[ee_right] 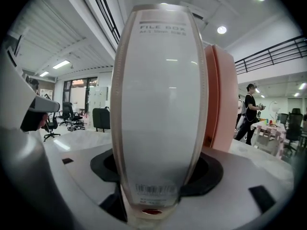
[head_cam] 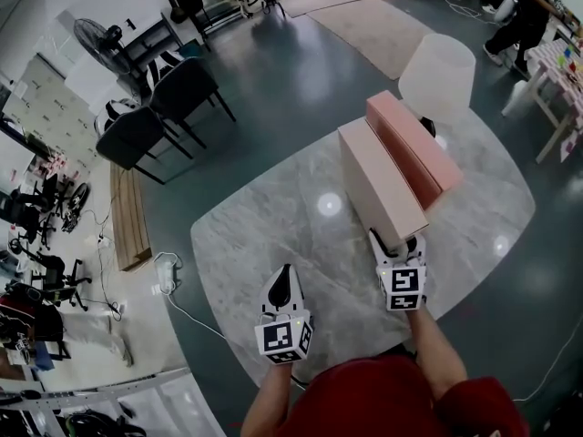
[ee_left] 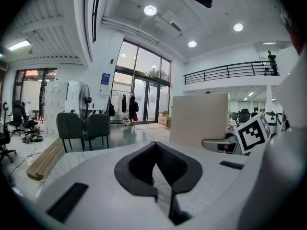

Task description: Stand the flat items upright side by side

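Right tool grips the beige file box at its near end, long axis pointing away; left tool closed, empty.

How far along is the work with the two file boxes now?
Done: the pink file box stands upright on the table. In hand: the beige file box stands upright beside it, its near end between the right gripper's jaws. Left: only to let go, it seems; the left gripper is empty.
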### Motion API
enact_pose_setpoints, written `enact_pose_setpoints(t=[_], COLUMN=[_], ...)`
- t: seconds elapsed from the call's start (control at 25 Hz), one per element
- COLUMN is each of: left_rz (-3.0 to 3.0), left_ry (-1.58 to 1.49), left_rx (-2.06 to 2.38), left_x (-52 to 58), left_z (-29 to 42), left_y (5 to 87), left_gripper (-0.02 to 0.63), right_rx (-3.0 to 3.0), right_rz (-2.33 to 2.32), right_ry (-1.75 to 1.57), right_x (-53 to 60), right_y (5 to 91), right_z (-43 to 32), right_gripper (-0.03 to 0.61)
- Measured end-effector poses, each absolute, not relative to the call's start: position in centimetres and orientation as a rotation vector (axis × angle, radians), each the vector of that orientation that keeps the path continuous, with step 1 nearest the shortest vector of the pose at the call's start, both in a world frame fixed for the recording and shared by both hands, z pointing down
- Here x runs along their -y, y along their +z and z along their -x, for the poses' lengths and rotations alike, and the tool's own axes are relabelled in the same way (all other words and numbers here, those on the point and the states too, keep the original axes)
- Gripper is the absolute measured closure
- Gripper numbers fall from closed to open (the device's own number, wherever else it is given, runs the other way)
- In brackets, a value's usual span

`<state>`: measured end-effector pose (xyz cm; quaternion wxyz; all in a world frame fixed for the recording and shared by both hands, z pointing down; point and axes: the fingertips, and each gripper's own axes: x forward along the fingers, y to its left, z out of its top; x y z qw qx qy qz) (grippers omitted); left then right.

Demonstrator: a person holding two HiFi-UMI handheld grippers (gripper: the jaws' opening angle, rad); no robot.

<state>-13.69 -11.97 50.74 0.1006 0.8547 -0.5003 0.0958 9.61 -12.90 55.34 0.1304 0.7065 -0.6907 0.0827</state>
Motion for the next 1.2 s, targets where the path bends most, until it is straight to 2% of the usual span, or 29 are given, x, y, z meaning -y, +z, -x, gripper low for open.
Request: enact_pose_setpoints(t=[0.84, 0.96, 1.2], left_rz=[-2.548, -2.549, -2.545], left_ry=[0.275, 0.283, 0.297], left_rx=[1.417, 1.412, 1.414], left_x=[10.8, 10.4, 10.5], left_z=[12.1, 12.0, 11.9], left_y=[50.9, 51.2, 51.3], left_gripper=[0.611, 0.611, 0.611], right_rx=[1.978, 1.968, 1.961], right_rz=[-2.025, -2.036, -2.056], right_ry=[0.257, 0.257, 0.251], right_x=[8.2, 7.8, 8.1], right_y=[55.3, 55.5, 55.3], right_z=[-9.8, -9.9, -10.2], right_gripper=[0.266, 0.304, 0.311])
